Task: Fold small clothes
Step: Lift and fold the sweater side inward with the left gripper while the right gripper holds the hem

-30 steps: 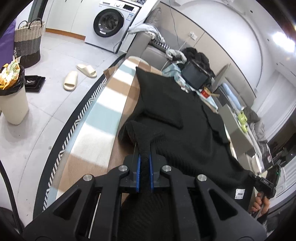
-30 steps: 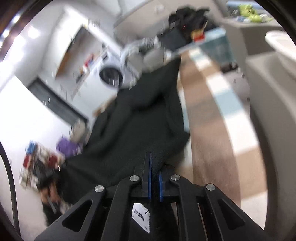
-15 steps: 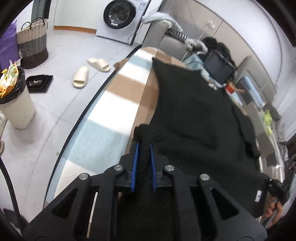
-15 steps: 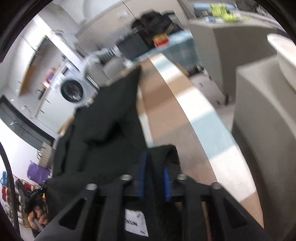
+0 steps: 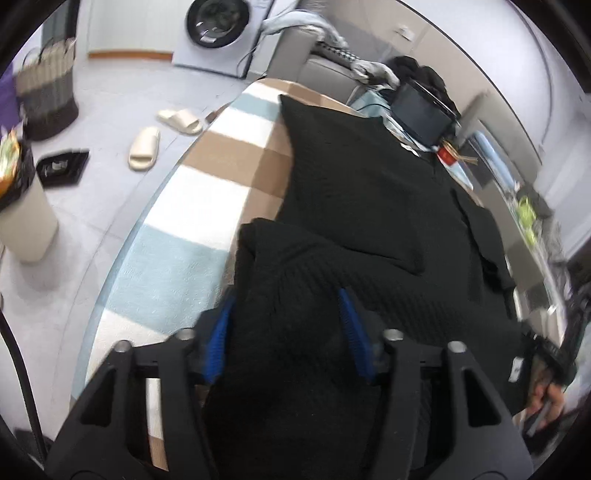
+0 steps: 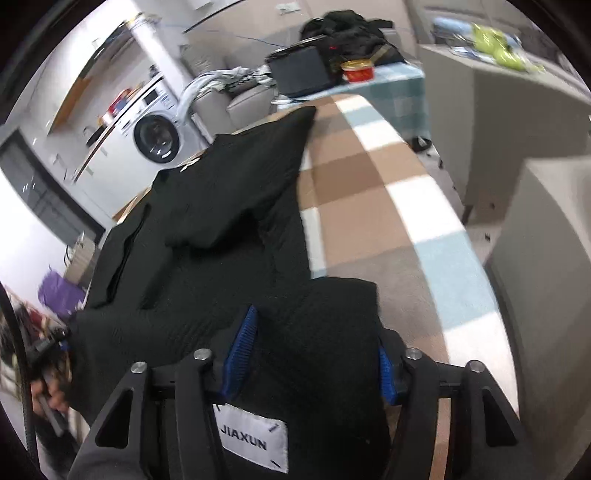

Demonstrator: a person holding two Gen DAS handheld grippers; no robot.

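A black knit garment lies lengthwise on a checked brown, white and pale blue cloth over a long table. Its near end is folded over toward the far end. My left gripper is open, its blue pads spread wide with the garment's near left corner lying loose between them. My right gripper is open too, over the near right corner of the garment, where a white JIAXUN label shows.
A washing machine, a woven basket, a bin and two slippers stand on the floor to the left. A black box and a red tin sit past the table's far end. Grey cabinets stand right.
Both grippers were shut on the garment's near corners and carried them forward, folding the near end over. Now both have opened wide and let the cloth go.
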